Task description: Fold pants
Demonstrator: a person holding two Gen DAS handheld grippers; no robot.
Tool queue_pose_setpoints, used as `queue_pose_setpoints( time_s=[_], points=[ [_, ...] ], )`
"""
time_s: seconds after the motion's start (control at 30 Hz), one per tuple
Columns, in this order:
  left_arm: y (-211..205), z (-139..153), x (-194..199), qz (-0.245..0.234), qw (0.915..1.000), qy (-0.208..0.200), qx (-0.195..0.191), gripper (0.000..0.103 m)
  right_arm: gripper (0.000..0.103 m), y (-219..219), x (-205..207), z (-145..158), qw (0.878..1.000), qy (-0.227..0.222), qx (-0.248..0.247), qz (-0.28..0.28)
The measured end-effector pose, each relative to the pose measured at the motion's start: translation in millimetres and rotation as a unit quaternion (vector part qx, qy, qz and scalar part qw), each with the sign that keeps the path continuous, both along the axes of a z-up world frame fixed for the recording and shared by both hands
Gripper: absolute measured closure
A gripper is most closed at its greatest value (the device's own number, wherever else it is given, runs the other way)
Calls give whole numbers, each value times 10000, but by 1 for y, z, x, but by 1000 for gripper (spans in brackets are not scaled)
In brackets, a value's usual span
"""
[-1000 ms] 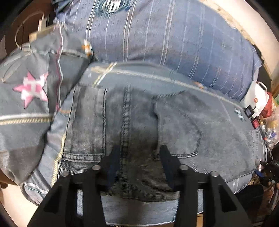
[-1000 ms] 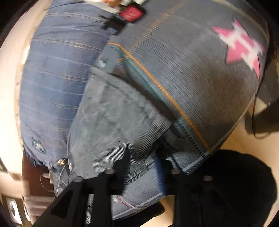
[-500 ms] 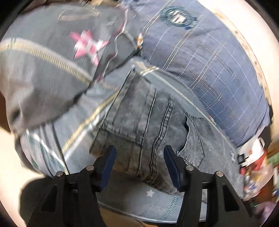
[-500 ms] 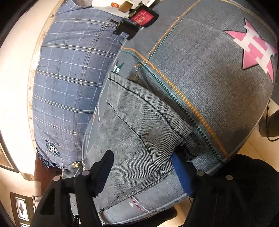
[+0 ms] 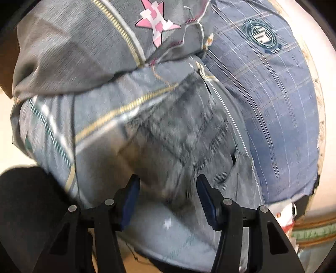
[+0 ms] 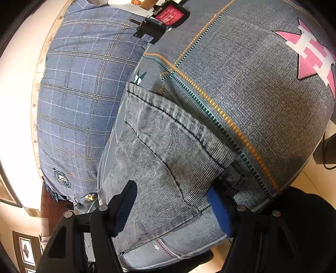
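Note:
Grey washed denim pants (image 5: 184, 134) lie folded on the bed's grey-blue sheet (image 5: 100, 109). In the left wrist view my left gripper (image 5: 168, 189) is open, its jaws apart just above the near edge of the pants, holding nothing. In the right wrist view the pants (image 6: 163, 151) lie as a folded stack with stitched seams on top. My right gripper (image 6: 174, 199) is open and wide, straddling the near end of the stack with nothing gripped. The left view is blurred.
A blue plaid pillow (image 5: 273, 100) lies beyond the pants, also in the right wrist view (image 6: 84, 94). A grey cushion with a pink star (image 6: 262, 73) rests beside the pants. A red box and black items (image 6: 168, 16) lie at the far end. The bed edge and floor (image 6: 310, 174) are near.
My right gripper opened and let go of the pants' edge, then widened. My left gripper swung leftward over the pants, staying open.

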State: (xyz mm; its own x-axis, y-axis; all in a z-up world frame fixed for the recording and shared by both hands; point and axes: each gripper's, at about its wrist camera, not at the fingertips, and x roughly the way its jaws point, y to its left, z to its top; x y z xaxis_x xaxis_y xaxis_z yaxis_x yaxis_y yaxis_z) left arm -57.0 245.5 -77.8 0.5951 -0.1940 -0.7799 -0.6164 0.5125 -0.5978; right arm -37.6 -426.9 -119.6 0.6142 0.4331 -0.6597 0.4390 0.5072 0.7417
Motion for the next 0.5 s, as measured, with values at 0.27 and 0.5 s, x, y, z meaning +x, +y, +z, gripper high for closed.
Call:
queue_pose_setpoints(
  time_s=[0.27,0.5],
  points=[
    [9,16,9,-99,9986,-43,523,97,73,-2,5,-3,9994,258,-227,102],
    [7,68,35,-358,9902,-635,1189,100,89,-4,11,8,9978,300,-543,236]
  ],
)
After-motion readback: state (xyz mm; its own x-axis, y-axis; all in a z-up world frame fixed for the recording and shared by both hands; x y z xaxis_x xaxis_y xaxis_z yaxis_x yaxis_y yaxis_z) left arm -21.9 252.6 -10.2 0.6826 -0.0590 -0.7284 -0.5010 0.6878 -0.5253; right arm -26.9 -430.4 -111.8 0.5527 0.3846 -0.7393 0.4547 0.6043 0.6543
